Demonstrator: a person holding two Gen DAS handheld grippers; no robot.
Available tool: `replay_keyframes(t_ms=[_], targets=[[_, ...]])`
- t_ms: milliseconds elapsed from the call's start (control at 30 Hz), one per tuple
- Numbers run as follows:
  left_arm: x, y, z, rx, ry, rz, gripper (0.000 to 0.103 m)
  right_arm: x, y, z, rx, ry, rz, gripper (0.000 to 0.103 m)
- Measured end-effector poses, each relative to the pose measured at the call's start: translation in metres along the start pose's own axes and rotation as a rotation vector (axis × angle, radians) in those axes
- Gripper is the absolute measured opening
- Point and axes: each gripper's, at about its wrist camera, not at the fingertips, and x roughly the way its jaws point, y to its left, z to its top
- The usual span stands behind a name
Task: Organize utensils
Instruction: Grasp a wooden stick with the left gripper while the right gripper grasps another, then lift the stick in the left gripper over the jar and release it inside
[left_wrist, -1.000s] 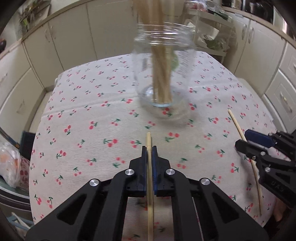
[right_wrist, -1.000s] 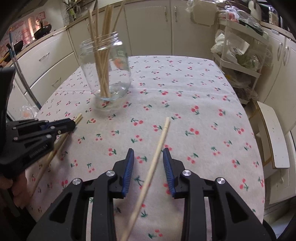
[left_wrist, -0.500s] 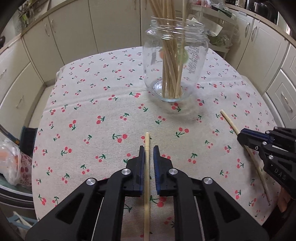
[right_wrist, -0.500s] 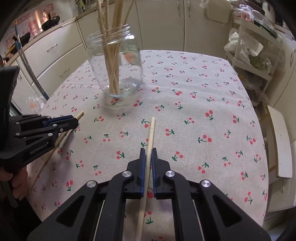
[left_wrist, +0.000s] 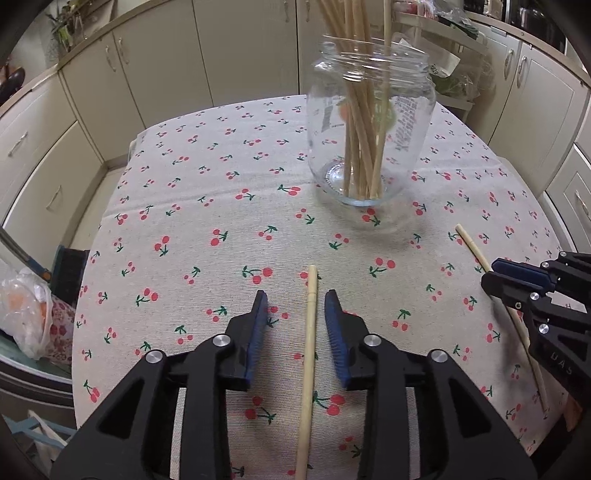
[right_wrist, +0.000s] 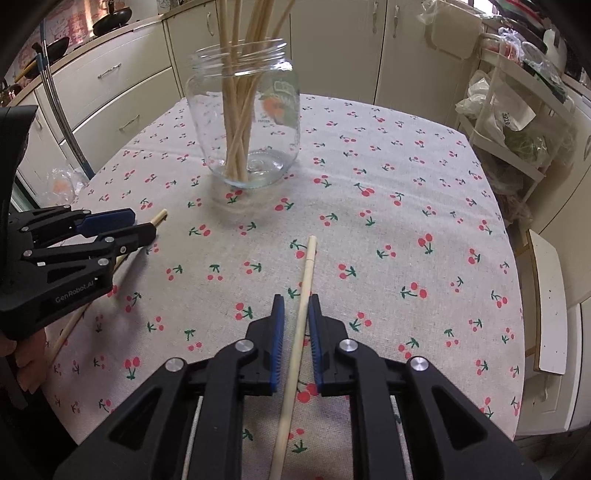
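So both grippers are parked over a loose chopstick each and neither has a real grip. My left gripper (left_wrist: 295, 317) has just been opening, its fingers (left_wrist: 256, 332) stand a fair way apart with the left chopstick (left_wrist: 308, 350) lying flat between them, touching neither pad. The right gripper (right_wrist: 295, 325) has its fingers (right_wrist: 277, 339) much narrower, just been easing open a hair too, and the right chopstick (right_wrist: 301, 314) runs between them at a slight slant; I honestly can't tell if a pad is brushing it, but it doesn't look clamped. Both sticks lie on the cherry cloth toward the near edge of the worktop (left_wrist: 184, 221), left one nearer the left side, right one nearer the right, while the glass jar (left_wrist: 369, 129) with the other chopsticks (left_wrist: 364, 147) sits further toward the far edge, between them. What worries me: if I lift now, both sticks just stay on the cloth. If I close on the slanted one it could roll or pivot out, maybe off the near edge. And that jar is tall, already crowded with leaning sticks, so poking a new one in at an angle could snag the bunch or tip the glass.
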Motion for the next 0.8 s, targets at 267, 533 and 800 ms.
replay_keyframes(t_ms=[267, 533, 800], targets=[[-0.004, -0.012, -0.001, 0.044, -0.027, -0.031, 0.005, -0.002, -0.007, -0.002, 0.086, -0.023, 0.079, 0.006], [-0.054, 0.013, 0.034, -0.104, -0.242, -0.143, 0.005, -0.010, -0.049, -0.010, 0.361, -0.148, 0.333, 0.006], [-0.125, 0.042, 0.088, -0.246, -0.585, -0.237, 0.005, -0.009, -0.069, -0.013, 0.497, -0.217, 0.403, 0.006]])
